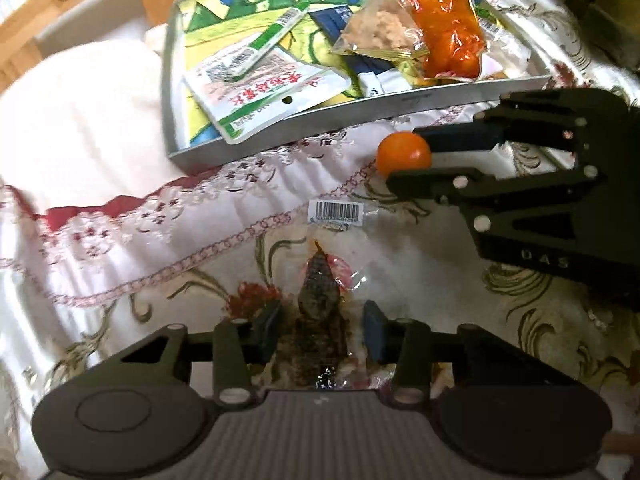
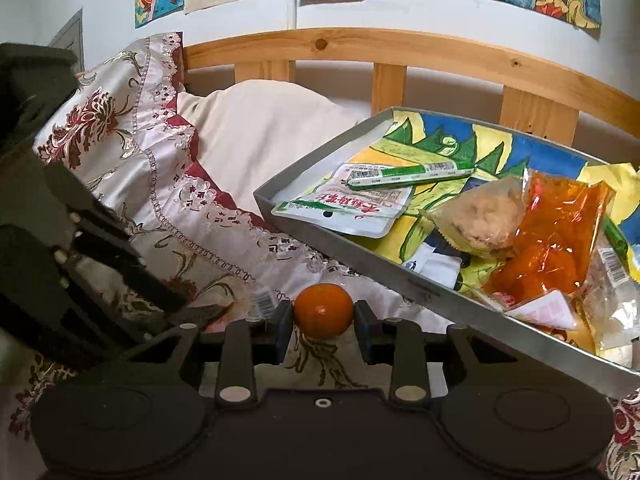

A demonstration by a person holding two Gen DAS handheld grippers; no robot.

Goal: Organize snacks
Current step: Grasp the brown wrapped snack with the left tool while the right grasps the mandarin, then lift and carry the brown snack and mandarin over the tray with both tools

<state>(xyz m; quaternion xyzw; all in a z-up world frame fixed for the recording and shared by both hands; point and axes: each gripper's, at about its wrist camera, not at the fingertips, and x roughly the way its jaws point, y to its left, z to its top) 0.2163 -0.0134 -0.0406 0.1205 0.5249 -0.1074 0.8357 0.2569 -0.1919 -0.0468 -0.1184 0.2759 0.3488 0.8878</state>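
Note:
A clear packet holding a dark brown dried snack (image 1: 320, 300), with a barcode label at its far end, lies on the embroidered cloth. My left gripper (image 1: 321, 330) points down over it, one pad on each side of the dark piece with small gaps showing. My right gripper (image 2: 324, 322) is shut on a small orange (image 2: 324, 311) just above the cloth; in the left wrist view the right gripper (image 1: 412, 158) holds the orange (image 1: 400, 148) beside the tray's near rim. The grey tray (image 1: 360, 110) (image 2: 400, 276) holds a green sausage stick (image 1: 276, 36), a white pouch (image 1: 260, 96), a beige packet (image 2: 480, 216) and an orange packet (image 2: 560, 240).
The tray rests tilted on a bed, lined with a painted sheet. A cream pillow (image 2: 260, 128) lies left of it. A wooden bed rail (image 2: 400, 48) runs behind, with drawings on the wall above. The floral cloth (image 1: 160, 240) covers the near surface.

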